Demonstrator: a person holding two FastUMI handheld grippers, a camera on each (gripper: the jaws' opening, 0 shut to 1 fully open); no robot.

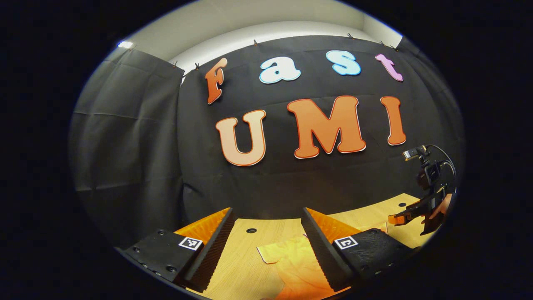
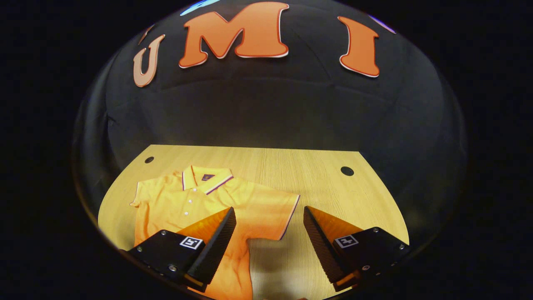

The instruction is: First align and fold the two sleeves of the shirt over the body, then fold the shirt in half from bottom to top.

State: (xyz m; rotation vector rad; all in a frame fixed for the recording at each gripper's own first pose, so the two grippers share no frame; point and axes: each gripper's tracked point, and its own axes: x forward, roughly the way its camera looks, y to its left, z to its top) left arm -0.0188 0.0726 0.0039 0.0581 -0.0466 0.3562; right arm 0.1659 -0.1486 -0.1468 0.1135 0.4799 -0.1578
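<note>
A wooden table (image 2: 266, 166) backed by black cloth (image 2: 266, 112) holds one orange shirt (image 2: 187, 200), spread flat, collar at 12 o'clock. Two cable holes (image 2: 347, 171) pierce the tabletop. The right gripper (image 2: 270, 233) hovers open at 6 o'clock above one sleeve (image 2: 275, 212); the left gripper (image 1: 266, 243) is likewise open.

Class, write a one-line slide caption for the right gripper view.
Open right gripper hovers above an orange polo shirt lying flat, sleeves unfolded, on a wooden table.
</note>
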